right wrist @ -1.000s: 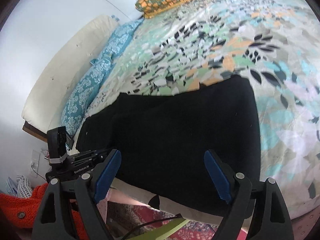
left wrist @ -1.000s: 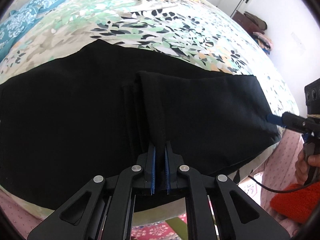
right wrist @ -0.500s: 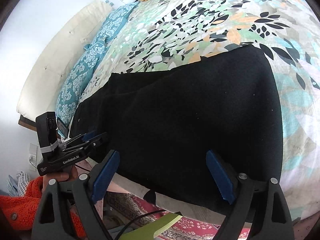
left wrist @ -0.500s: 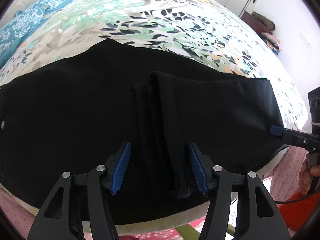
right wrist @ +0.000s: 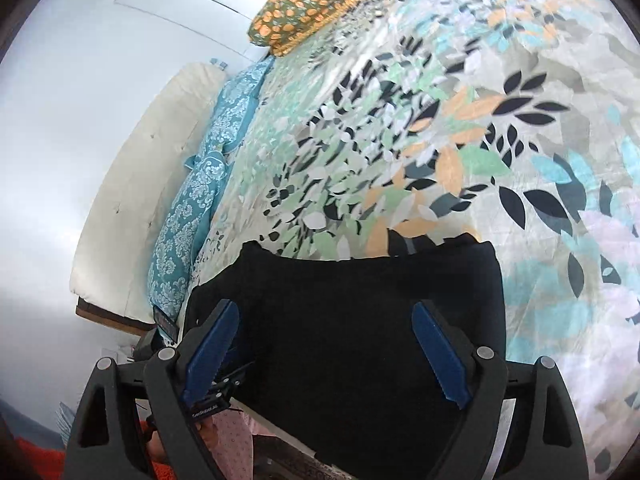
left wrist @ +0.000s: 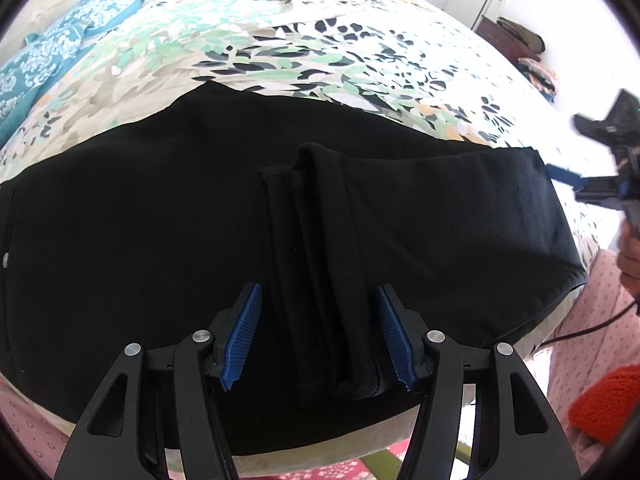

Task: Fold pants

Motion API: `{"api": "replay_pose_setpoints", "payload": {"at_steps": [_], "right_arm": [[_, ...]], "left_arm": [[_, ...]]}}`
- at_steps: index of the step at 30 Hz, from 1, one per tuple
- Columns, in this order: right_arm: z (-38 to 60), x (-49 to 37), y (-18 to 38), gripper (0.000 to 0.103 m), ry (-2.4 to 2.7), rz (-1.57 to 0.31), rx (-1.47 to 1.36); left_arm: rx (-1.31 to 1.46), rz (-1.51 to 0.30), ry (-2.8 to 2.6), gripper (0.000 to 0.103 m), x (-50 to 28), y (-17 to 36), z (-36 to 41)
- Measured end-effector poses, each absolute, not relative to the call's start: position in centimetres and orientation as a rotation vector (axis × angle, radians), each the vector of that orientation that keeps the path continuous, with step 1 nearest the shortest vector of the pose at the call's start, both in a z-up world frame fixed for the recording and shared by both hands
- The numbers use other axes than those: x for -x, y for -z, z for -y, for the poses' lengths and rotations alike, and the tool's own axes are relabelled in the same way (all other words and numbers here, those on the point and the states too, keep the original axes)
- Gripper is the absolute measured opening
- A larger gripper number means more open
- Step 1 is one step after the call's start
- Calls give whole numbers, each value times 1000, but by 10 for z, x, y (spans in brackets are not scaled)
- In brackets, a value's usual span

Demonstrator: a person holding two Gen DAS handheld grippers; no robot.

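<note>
Since a second ago we have let go with the left gripper [left wrist: 318, 336]: its jaws have sprung apart and now stand either side of the folded-over leg ends, pads clear of the cloth. Our right gripper [right wrist: 326, 354] has swung along the right-hand fold of the pants and rolled a little; its jaws are wide apart too, with nothing held.

Across the near edge of the floral bedspread [left wrist: 360, 52] lie the black pants [left wrist: 140, 220], already doubled once, waistband at the left of the left wrist view and the hems [left wrist: 320, 264] laid back to about the middle. One small button [left wrist: 5, 258] shows at the waist end.

For the next fold, we judge it best to take the right-hand folded edge at both corners (the near one hangs close to the mattress edge, so it could slide off). We should pinch all the layers together, lift only enough to clear the cloth beneath, and carry the edge level toward the waistband so the hems do not drag out of line.
</note>
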State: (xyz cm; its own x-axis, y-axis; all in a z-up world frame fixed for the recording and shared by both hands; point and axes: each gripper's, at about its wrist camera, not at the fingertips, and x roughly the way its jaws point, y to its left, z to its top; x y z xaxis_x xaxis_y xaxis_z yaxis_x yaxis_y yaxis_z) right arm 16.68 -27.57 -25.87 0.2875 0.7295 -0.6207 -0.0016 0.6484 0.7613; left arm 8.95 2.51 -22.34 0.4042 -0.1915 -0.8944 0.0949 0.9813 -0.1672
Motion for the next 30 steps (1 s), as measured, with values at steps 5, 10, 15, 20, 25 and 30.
{"api": "replay_pose_setpoints", "payload": {"at_steps": [5,10,15,20,25,30], "right_arm": [[284,-165,268,87,-520,-1195,-803],[282,-134,226,88,-595,-1179,-768],[274,-90,248,89,-572,-1311,-761],[270,-80,254,88,-523,-1313,-752],[258,-87,226,88,-597,-1242,-702],[243,-86,258,88,-559,-1368,-625]], "left_arm": [[93,-1138,185,62,-89,223,-25],[102,-1139,189,62,-90,224,-26],[113,-1142,191,63,-93,225,-26],[111,-1140,194,63,-92,225,-26],[115,-1140,191,64,-92,226,-26],[113,-1141,193,64,-92,225,-26]]}}
